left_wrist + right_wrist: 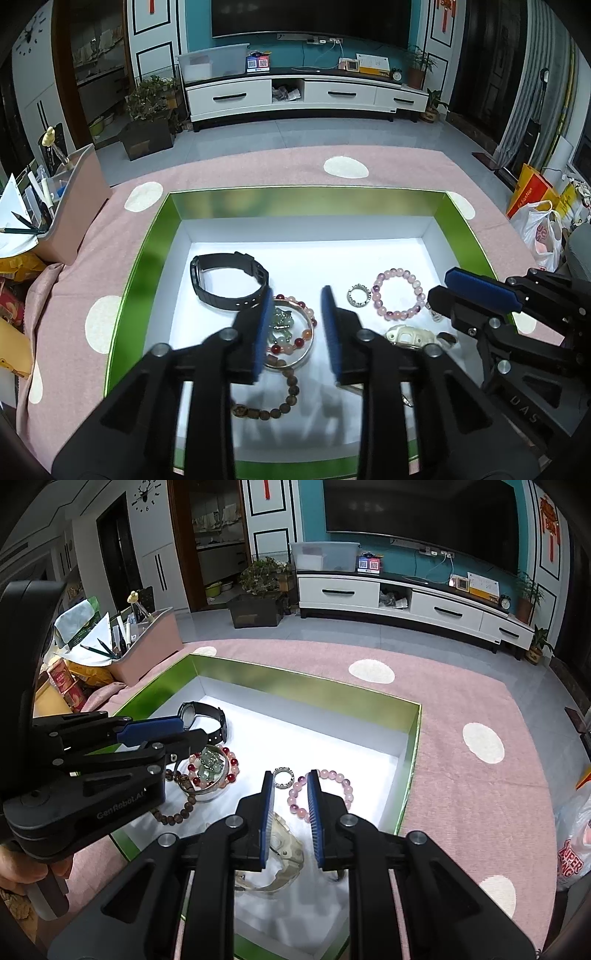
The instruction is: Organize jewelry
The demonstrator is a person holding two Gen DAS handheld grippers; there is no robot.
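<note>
two grippers hang over the green-walled box, where all the jewelry lies on the white floor. taking the pink bead bracelet as the landmark: the small silver ring sits just beside it toward the box's middle, the cream watch lies nearer the person than it, and the pile of a silver bangle, red-and-pink beads and a green charm lies well across from it, with the black watch beyond that pile. the left gripper is spread, nothing between its pads, with the bangle pile partly under its left finger. the right gripper stands only narrowly parted and pinches nothing; in its own view the cream watch lies directly below its tips and the pink bracelet just past its right finger. i judge the right hand to be nearer the bracelet and cream watch, the left nearer the bangle pile. the brown bead string trails from the pile toward the person.
</note>
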